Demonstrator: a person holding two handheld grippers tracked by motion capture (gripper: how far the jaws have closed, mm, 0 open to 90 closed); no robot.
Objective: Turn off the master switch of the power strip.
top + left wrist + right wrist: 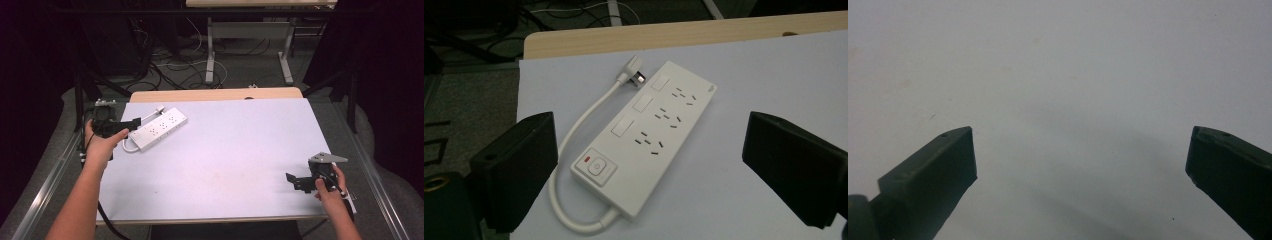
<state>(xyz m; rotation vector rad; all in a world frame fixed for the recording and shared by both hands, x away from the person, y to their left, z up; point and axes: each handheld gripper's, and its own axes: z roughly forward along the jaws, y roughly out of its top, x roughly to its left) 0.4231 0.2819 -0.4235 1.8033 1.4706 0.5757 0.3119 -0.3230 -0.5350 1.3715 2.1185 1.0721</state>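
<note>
A dim room was noted, cables strewn on the floor beyond a wooden table [215, 94] covered by a pale sheet [235, 160].

A white power strip [159, 128] lay flat on the sheet's far-left part. Its long axis ran diagonally, switch end toward the near left, the other end toward the far right. Its short cord [574, 135] was seen looped along the strip's left side, the plug [634, 76] resting just beside the strip's far end.

The left gripper [131, 126] was held low at the strip's near-left end, pointed along the strip. In the left gripper view its jaws stood wide apart with nothing between them, the strip's switch end [594, 167] lying just ahead, centred in the gap. Contact could not be judged.

The right gripper [295, 181] was held well apart from the strip, to its near right, close to the sheet's near edge. Its jaws were spread wide over bare sheet, holding nothing.

The left hand [100, 145] was plainly nearer. Its forearm was extended from the near-left edge, wrist about level. A grasp across the strip's width seemed the likely next step.
</note>
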